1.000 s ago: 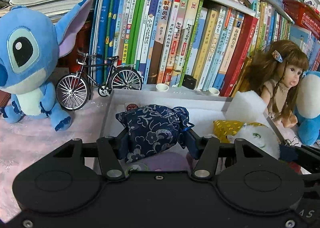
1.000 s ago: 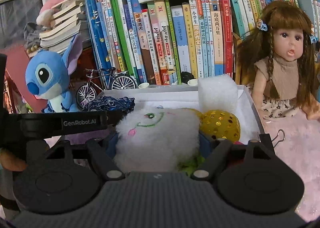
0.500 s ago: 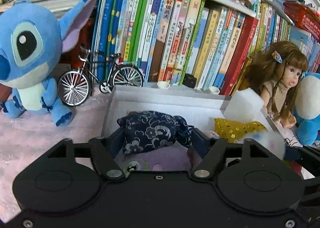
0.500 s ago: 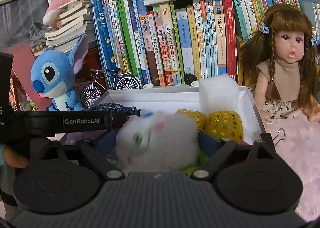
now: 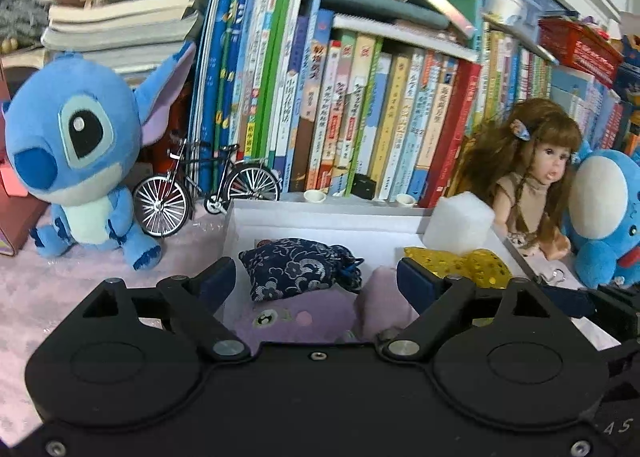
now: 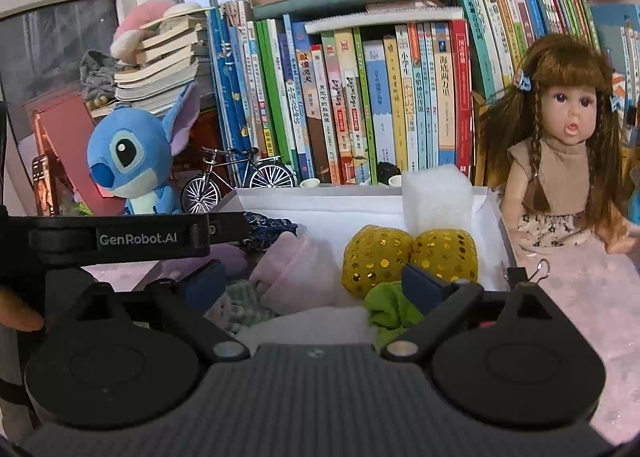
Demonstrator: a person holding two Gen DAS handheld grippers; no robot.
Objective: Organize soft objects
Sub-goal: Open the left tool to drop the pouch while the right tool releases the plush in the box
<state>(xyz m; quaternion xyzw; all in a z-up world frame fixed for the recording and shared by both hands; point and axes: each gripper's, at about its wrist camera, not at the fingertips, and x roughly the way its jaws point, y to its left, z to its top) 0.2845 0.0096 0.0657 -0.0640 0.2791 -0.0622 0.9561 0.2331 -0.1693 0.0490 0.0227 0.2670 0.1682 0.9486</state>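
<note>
Both claws have just been opening, and each has let go of what it carried into the white box [image 5: 320,213]; the left claw [image 5: 316,283] now stands apart with nothing pressed between its pads, the blue floral pouch [image 5: 298,271] that it gripped a second ago lying free in the box near the back left corner, resting partly on a lilac plush [image 5: 304,315] beneath it; the right claw [image 6: 316,285] is likewise wide apart and empty, and the white fluffy toy it clamped a second ago has dropped out from between the pads, only a white edge low in the right wrist view perhaps being it, which I cannot tell for sure; in that view the box also holds a pink plush [image 6: 296,269], two gold sequin balls [image 6: 408,257] side by side toward the right wall, a green scrap [image 6: 390,305] just in front of them, and a white foam block [image 6: 436,197] against the back right corner; the blue plush [image 5: 80,161], the toy bicycle [image 5: 204,193] and the doll [image 5: 528,181] stand outside on the counter, before the row of books [image 5: 360,117]; judging from this, two more soft things are now put away, and the remaining work is probably to draw clear and look for any soft item not yet boxed.
</note>
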